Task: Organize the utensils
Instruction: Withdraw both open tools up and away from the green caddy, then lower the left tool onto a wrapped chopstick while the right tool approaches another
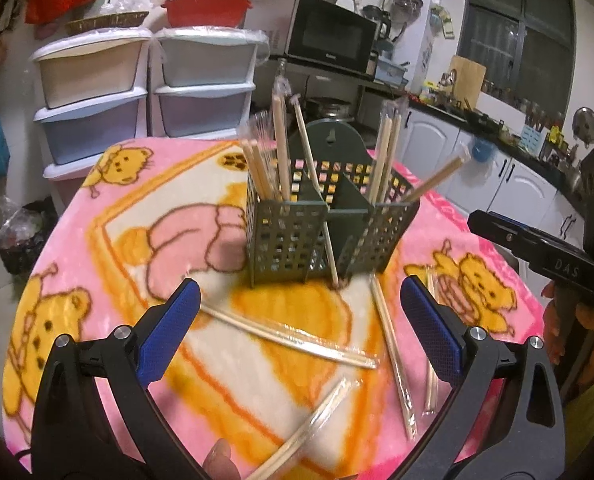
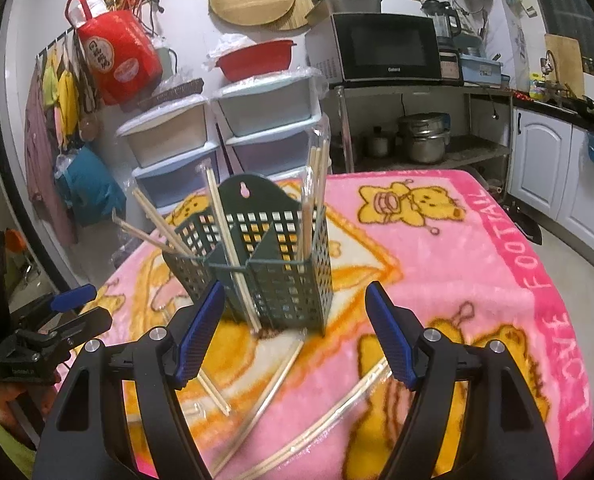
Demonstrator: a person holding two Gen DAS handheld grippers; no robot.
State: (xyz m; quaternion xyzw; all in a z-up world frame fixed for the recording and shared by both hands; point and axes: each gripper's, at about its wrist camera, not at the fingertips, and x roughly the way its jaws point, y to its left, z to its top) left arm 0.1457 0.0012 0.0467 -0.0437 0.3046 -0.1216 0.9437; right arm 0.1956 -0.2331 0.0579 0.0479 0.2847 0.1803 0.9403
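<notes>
Both blue-padded tongs, left [image 1: 299, 320] and right [image 2: 295, 322], gape empty; cellophane-wrapped wooden chopsticks [image 1: 293, 340] below, green perforated plastic utensil holder [image 1: 293, 236] ahead.

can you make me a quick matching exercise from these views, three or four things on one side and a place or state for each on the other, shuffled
Things:
1. green utensil holder
2. wrapped chopsticks
3. left gripper
4. red basin

Places or states:
a. lying flat on the blanket
b. on top of the plastic drawers
c. upright on the table, chopsticks in it
d. open, nothing between the fingers

Pairs: 1-c, 2-a, 3-d, 4-b
</notes>
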